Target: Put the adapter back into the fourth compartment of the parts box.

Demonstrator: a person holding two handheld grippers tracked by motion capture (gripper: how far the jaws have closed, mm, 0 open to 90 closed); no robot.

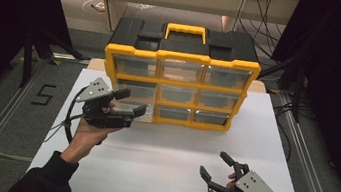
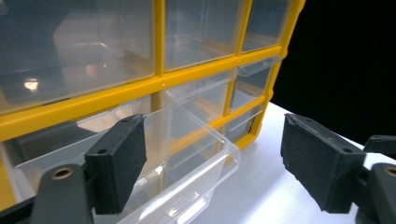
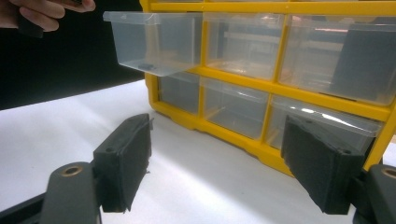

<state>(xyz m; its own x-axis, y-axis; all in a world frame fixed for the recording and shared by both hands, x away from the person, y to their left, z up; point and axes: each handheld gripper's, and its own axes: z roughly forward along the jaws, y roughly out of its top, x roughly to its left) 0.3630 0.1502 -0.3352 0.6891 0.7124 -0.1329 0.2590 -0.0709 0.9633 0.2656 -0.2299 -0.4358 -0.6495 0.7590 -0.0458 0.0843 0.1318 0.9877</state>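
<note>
A yellow-framed organizer (image 1: 182, 57) with a black top and clear drawers stands at the back of the white table (image 1: 171, 146). Its middle-left drawer (image 2: 196, 140) is pulled out toward me and also shows in the right gripper view (image 3: 156, 42). My left gripper (image 1: 132, 101) is at that drawer's front. Its jaws are wide apart, with the drawer's front corner between them and no pad pressing on it (image 2: 215, 158). My right gripper (image 1: 214, 164) rests low near the table's front right, open and holding nothing, facing the organizer's lower drawers (image 3: 224, 163).
The other drawers sit closed in the frame. Bare white tabletop lies between the organizer and the right gripper. Metal rails (image 1: 301, 155) run along both table sides, cables (image 1: 268, 34) trail at the back right, and a "5" mark (image 1: 43, 94) is on the floor at the left.
</note>
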